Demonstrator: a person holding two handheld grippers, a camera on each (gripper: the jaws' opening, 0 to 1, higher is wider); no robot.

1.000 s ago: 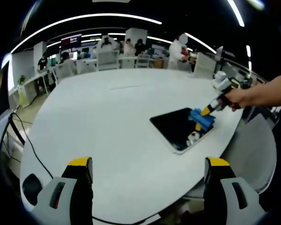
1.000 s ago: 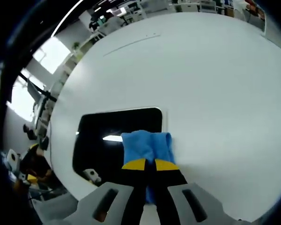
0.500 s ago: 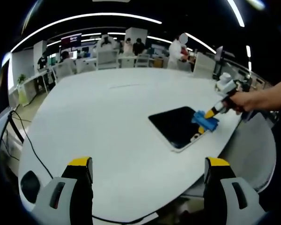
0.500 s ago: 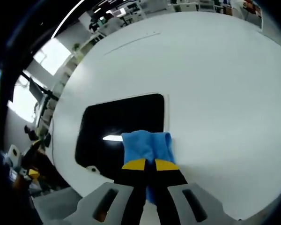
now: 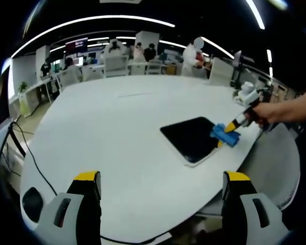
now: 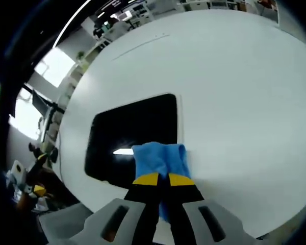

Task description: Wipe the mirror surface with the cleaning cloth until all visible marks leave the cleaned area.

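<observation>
Left gripper: jaws spread wide with nothing between them, held over the near edge of the white table.
Cable: a dark lead running along the table's left edge in the left gripper view.
Mirror: a dark, flat rectangle with rounded corners and a thin pale border, lying on the table toward its right edge. In the left gripper view its long axis slants from upper left to lower right, the near corner just beside the table edge. In the right gripper view it looks black, with one bright streak of reflected light near the cloth; marks on it cannot be made out.
Cleaning cloth: bright blue, folded, bunched at the jaw tips. It lies at the mirror's right edge, partly on the glass and partly on the table.
Right gripper: yellow-tipped jaws pinched close together on the cleaning cloth. In the left gripper view it comes in from the right, held by a hand.
Background: chairs and people beyond the table.
</observation>
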